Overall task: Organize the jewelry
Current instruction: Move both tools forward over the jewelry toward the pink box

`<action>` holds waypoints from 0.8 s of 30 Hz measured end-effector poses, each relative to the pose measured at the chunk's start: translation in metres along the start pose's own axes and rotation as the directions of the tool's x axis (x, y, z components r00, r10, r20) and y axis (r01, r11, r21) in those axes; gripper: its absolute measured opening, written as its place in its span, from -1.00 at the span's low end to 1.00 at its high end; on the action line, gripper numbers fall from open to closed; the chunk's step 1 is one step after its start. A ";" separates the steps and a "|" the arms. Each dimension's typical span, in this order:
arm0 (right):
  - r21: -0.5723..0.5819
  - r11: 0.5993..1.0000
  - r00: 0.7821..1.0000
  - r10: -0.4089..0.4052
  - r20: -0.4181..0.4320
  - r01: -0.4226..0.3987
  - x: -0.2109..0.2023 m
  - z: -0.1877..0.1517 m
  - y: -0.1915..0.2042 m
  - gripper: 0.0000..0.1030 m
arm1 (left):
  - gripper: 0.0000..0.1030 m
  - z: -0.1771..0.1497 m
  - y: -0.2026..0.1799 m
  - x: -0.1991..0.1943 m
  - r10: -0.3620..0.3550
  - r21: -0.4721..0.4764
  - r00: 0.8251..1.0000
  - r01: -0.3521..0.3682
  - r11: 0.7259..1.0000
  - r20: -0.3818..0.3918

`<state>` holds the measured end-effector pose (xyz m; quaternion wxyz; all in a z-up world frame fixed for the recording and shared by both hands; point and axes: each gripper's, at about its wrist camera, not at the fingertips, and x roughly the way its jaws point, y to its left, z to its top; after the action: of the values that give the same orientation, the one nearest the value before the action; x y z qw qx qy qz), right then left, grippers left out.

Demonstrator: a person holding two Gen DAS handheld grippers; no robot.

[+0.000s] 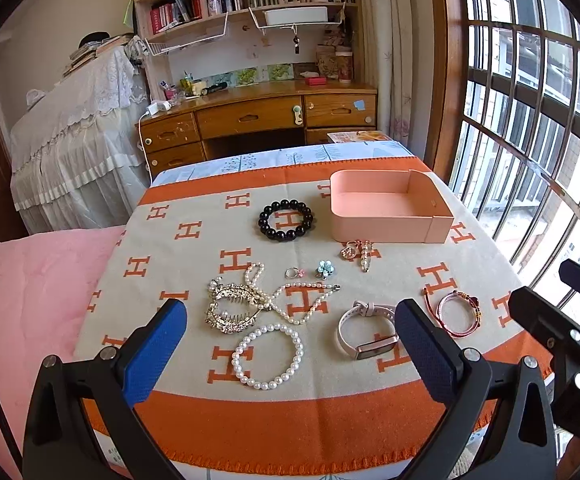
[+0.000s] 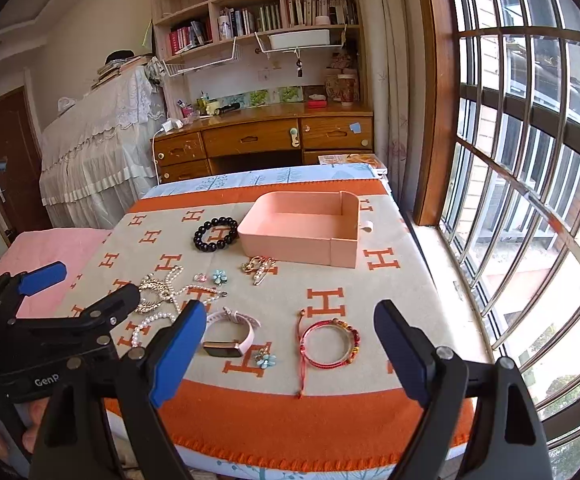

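Pink and empty, the tray [image 1: 390, 210] sits upper right of centre on the blanket-covered worktop [image 1: 169, 248]; nothing is sorted yet, I judge. Left tongs [image 1: 290, 344] and right tongs [image 2: 290, 352] both gape wide, holding nothing. Next: close on one piece (perhaps the nearest). Counted: four bracelets, one pearl necklace [image 1: 290, 300], one watch [image 1: 364, 336], one comb [image 1: 229, 308].

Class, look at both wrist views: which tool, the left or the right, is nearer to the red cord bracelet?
Right. The right tool hovers open with the red cord bracelet between its fingers' lines; the left tool frames the pearl bracelet, the red one beyond its right finger.
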<state>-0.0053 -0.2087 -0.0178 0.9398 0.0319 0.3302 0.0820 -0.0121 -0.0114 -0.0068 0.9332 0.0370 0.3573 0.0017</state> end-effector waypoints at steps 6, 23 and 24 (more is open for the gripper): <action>0.002 1.000 1.000 0.007 -0.029 -0.007 0.009 -0.006 0.009 0.67 | 0.98 -0.001 0.001 0.014 -0.033 -0.013 0.999 0.032 0.999 -0.032; -0.005 0.999 0.999 0.032 -0.022 -0.032 0.010 0.005 0.013 0.66 | 0.98 0.004 0.005 0.020 -0.052 -0.047 0.997 0.050 0.998 -0.050; -0.010 0.999 0.999 0.034 -0.022 -0.034 0.010 0.006 0.014 0.66 | 0.98 0.004 0.006 0.019 -0.052 -0.051 0.997 0.050 0.997 -0.049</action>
<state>0.0037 -0.1932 -0.0178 0.9347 0.0317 0.3396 0.1001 0.0050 -0.0054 -0.0166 0.9243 0.0044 0.3815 -0.0122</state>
